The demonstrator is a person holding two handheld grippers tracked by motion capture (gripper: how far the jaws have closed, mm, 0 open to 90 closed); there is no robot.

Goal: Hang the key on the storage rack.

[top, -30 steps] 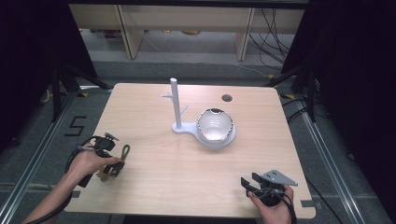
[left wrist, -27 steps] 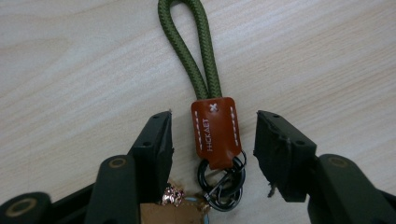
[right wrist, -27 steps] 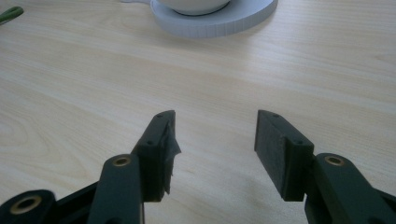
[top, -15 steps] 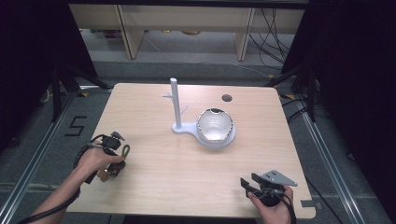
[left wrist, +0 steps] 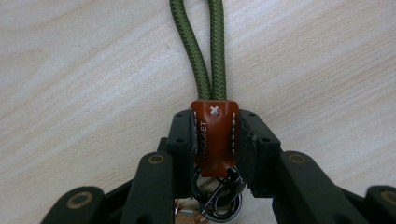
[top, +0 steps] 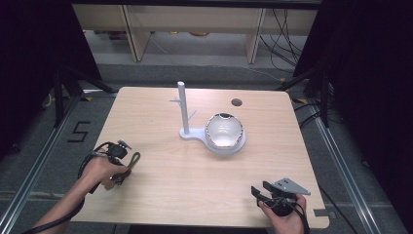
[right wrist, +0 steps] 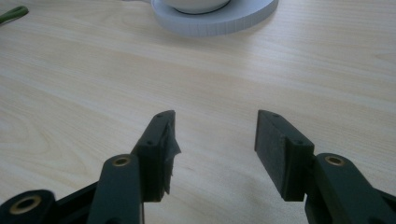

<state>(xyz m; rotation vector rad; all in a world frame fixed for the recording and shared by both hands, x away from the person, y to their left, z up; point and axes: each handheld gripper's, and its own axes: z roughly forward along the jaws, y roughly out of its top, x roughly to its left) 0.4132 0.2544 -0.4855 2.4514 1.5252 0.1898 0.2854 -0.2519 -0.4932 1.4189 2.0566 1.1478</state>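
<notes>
My left gripper [top: 119, 168] rests on the table's front left, shut on the brown leather tab [left wrist: 214, 140] of a key strap. The strap's olive-green cord loop [left wrist: 205, 51] lies on the wood beyond the jaws, and a dark metal clasp [left wrist: 219, 198] hangs under the tab. The same green loop [top: 134, 159] points toward the table's middle. My right gripper [top: 260, 189] sits near the front right edge, and in its own view the right gripper [right wrist: 215, 135] is open over bare wood with nothing between the jaws.
A white stand [top: 229, 146] with an upright post [top: 181, 105] and short pegs holds a glossy white bowl [top: 223, 130] at the table's centre. The stand's round base [right wrist: 224, 21] lies ahead of the right gripper. A small dark hole [top: 236, 102] marks the back right.
The left hand and its gripper have shifted slightly to the right with the strap. The right gripper has stayed in place.
</notes>
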